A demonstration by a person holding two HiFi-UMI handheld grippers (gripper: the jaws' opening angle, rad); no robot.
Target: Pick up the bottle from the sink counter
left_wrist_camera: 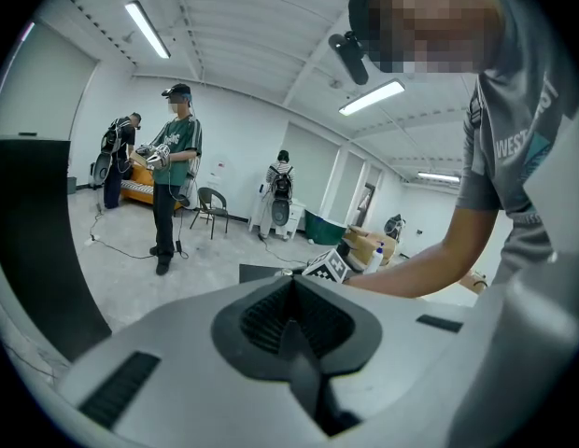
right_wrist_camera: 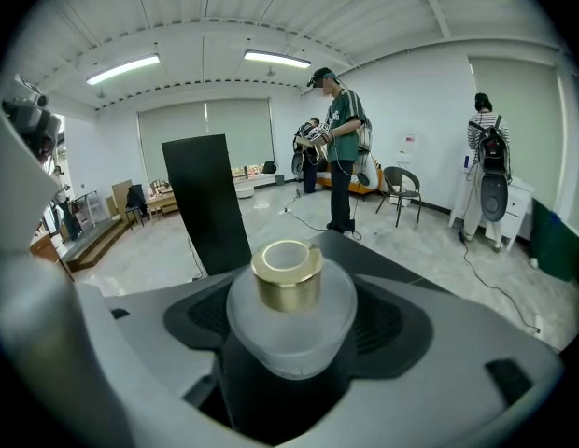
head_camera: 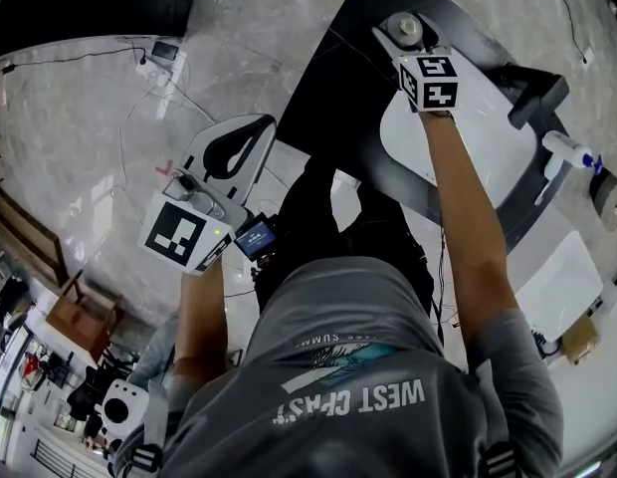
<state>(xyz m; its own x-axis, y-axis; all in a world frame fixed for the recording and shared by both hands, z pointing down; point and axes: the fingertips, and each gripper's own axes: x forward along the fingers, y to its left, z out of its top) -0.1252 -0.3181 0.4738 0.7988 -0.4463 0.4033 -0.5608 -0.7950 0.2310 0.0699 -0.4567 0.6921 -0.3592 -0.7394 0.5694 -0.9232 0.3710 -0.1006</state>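
Both jaws of my right tool (right_wrist_camera: 291,292) stand apart around the gold-capped bottle (right_wrist_camera: 289,323) on the surface (head_camera: 328,88); next, squeeze firmly, lift.

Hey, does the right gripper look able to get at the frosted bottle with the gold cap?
Probably yes: the frosted bottle already stands between the open jaws of the right gripper, with nothing else in the gap, so closing should take it.
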